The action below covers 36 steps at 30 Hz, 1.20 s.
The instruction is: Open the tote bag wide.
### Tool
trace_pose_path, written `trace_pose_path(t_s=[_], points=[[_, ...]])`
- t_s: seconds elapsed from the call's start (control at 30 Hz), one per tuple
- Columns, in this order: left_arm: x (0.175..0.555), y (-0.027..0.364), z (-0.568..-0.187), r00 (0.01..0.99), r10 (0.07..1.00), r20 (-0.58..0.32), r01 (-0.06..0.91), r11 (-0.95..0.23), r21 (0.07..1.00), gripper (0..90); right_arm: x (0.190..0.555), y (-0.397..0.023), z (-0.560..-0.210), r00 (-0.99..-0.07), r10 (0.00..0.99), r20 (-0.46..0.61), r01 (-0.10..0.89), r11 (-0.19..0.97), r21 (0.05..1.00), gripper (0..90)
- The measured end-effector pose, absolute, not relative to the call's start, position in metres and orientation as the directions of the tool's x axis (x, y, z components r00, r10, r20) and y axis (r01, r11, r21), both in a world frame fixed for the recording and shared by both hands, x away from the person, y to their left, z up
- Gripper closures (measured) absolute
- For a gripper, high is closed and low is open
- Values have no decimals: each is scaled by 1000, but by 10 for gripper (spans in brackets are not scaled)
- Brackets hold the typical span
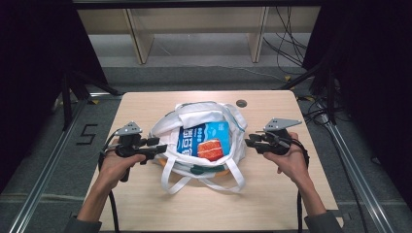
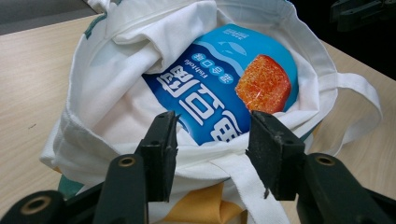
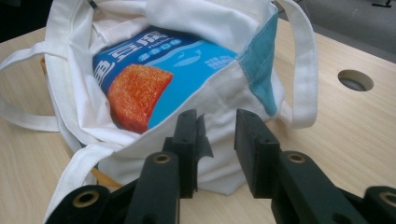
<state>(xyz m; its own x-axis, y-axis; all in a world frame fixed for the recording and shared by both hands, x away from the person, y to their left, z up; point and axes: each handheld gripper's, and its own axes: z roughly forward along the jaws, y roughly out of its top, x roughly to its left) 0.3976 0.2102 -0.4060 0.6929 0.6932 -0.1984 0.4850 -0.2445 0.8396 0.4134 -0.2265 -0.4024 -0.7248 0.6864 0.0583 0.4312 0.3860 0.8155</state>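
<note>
A: Lying mid-counter (image 1: 145, 204), one white tote bag (image 1: 204, 127), mouth gaping upward, teal trim along one seam. Inside, one blue snack packet (image 1: 204, 140) printed with an orange block, slanted against the bag's wall.

B: And flanking it?

A: Two grippers, one per side. Left gripper (image 1: 163, 148) at the bag's left edge, right gripper (image 1: 248, 142) at its right edge, both pointing inward.

B: Jaws?

A: Left: parted about halfway, released. In the left gripper view (image 2: 212, 140), spread over the near rim and a white strap, cloth lying between but not pinched. Right: parted more narrowly, also released. In the right gripper view (image 3: 215, 140), just at the bag's side wall below the teal panel, gap clear, nothing grasped.

B: Straps?

A: Two white loop handles, slack on the counter toward the near edge in the high view.

B: Anything extra per view?

A: High view: both forearms, a round cable hole (image 1: 241, 103) behind the bag, a "5" marked on the floor at left. Left gripper view: a yellow-orange patch low on the bag's front, the other gripper dark at top right. Right gripper view: cable hole close up, teal panel plain.
</note>
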Motion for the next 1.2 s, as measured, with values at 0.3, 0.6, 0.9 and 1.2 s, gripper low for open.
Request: trace_pose_path(t_s=[0.3,0.6,0.9,1.2], points=[[389,213,-404,690,700,-184,481,-254,839,374,410,-236,-405,-699,713,44,435,375,819,572],[384,213,-405,702,693,-163,465,-272,843,292,407,-242,-408,-688,724,39,438,372,818,452],[380,214,-408,696,701,-156,465,-275,841,256,404,-245,-411,-668,742,53,460,357,813,369],[373,216,-409,690,709,-144,467,-284,837,246,397,-247,-414,-666,744,42,450,357,819,323]])
